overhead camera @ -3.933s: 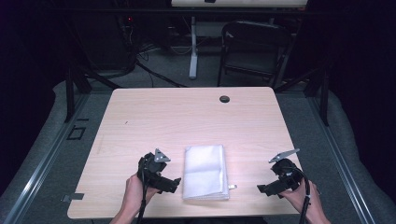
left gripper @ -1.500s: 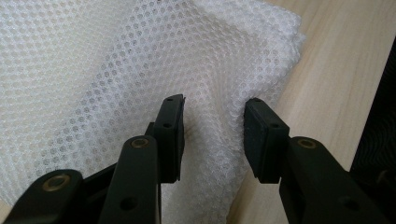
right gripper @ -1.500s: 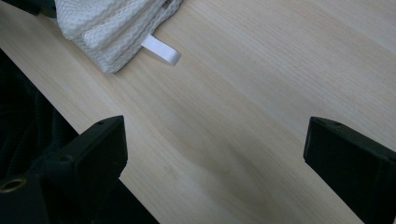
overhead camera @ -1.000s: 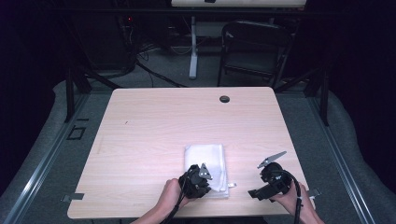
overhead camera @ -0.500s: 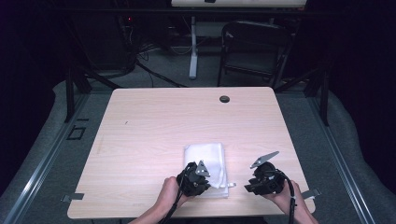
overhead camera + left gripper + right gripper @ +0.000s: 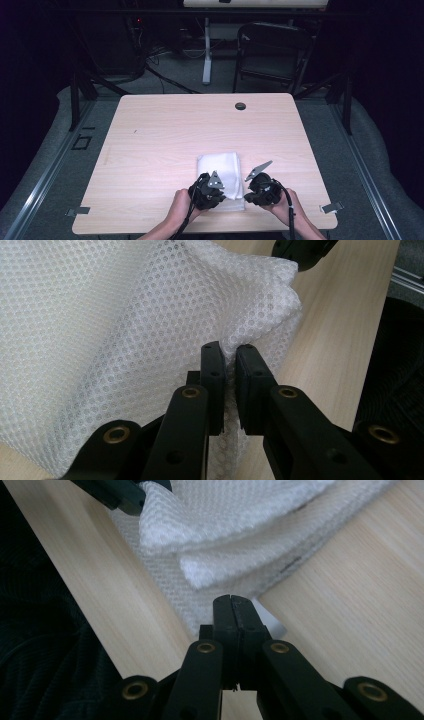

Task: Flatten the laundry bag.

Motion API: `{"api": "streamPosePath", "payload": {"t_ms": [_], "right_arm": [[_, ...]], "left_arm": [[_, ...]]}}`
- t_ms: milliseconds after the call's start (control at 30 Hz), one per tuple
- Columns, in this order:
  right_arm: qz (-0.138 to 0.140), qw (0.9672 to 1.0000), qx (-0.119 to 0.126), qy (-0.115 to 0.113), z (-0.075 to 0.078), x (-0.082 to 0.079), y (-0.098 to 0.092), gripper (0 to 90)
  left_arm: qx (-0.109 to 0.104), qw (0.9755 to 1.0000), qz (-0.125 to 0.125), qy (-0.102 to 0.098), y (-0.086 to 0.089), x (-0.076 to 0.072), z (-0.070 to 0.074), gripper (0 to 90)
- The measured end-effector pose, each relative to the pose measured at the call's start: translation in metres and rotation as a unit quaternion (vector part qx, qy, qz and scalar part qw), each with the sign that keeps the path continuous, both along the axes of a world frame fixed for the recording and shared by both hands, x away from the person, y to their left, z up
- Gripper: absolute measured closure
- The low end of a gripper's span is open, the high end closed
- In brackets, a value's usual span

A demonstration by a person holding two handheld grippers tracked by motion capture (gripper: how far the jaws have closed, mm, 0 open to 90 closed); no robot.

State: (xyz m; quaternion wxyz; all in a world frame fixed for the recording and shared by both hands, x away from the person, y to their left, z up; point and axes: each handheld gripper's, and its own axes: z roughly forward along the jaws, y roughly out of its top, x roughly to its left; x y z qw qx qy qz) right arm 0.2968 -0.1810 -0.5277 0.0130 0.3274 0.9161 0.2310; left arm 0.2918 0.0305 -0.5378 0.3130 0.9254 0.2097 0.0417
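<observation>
Where mesh bunches, the left hand-held gripper (image 6: 229,357) apparently pinches the white towel (image 6: 125,325).

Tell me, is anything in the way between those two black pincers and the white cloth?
Nothing visible is. The left gripper is already shut on an edge of the folded white mesh cloth. The right gripper has just been closing; its jaws meet at the cloth's near corner, though whether they pinch any fabric cannot be told. Around them lies bare table.
</observation>
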Motion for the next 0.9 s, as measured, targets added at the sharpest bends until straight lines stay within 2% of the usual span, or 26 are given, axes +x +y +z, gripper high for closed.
{"api": "streamPosePath", "payload": {"t_ms": [67, 100, 267, 333, 367, 433, 500, 700, 733, 767, 800, 867, 900], "right_arm": [[0.007, 1.0, -0.002, 0.004, -0.004, 0.004, 0.007, 90.0], [-0.001, 1.0, 0.007, 0.002, -0.007, 0.004, 0.01, 90.0], [0.004, 0.9999, 0.014, 0.007, -0.012, 0.011, 0.018, 90.0], [0.001, 0.9998, 0.013, 0.015, -0.016, 0.012, 0.02, 90.0], [0.004, 0.9999, -0.001, 0.017, -0.02, 0.013, 0.021, 90.0], [0.006, 0.9998, -0.007, 0.019, -0.023, 0.013, 0.021, 90.0], [0.001, 0.9997, 0.0, 0.024, -0.026, 0.014, 0.02, 90.0], [0.012, 0.9996, -0.012, 0.023, -0.025, 0.014, 0.02, 90.0], [0.009, 0.9997, -0.009, 0.02, -0.026, 0.014, 0.02, 90.0], [0.003, 0.9998, 0.005, 0.018, -0.028, 0.012, 0.02, 90.0], [0.003, 0.9998, 0.005, 0.018, -0.028, 0.012, 0.02, 90.0], [0.013, 0.9998, -0.003, 0.014, -0.027, 0.012, 0.021, 90.0], [0.022, 0.9996, -0.016, 0.012, -0.025, 0.012, 0.021, 90.0]], "left_arm": [[0.0, 1.0, -0.001, 0.0, 0.0, 0.0, 0.001, 83.4], [-0.003, 1.0, 0.0, -0.001, 0.001, 0.0, 0.001, 83.4], [-0.007, 1.0, 0.0, 0.002, 0.002, 0.001, 0.0, 83.4], [-0.008, 1.0, 0.0, 0.0, 0.002, 0.001, 0.001, 83.4], [-0.008, 1.0, -0.001, -0.005, 0.002, 0.0, 0.002, 83.5], [-0.011, 0.9999, 0.0, -0.005, 0.003, 0.0, 0.003, 83.5], [-0.011, 0.9999, 0.0, -0.006, 0.003, 0.0, 0.003, 83.4], [-0.007, 1.0, 0.002, -0.006, 0.005, 0.001, 0.005, 83.7], [-0.006, 1.0, 0.004, -0.006, 0.005, 0.0, 0.005, 83.7], [-0.005, 1.0, 0.006, -0.005, 0.005, 0.0, 0.005, 83.8], [-0.004, 0.9999, 0.008, -0.006, 0.005, 0.0, 0.005, 83.8], [-0.004, 0.9999, 0.01, -0.007, 0.006, 0.0, 0.006, 83.9], [-0.005, 0.9999, 0.012, -0.007, 0.007, 0.0, 0.006, 84.0]]}}
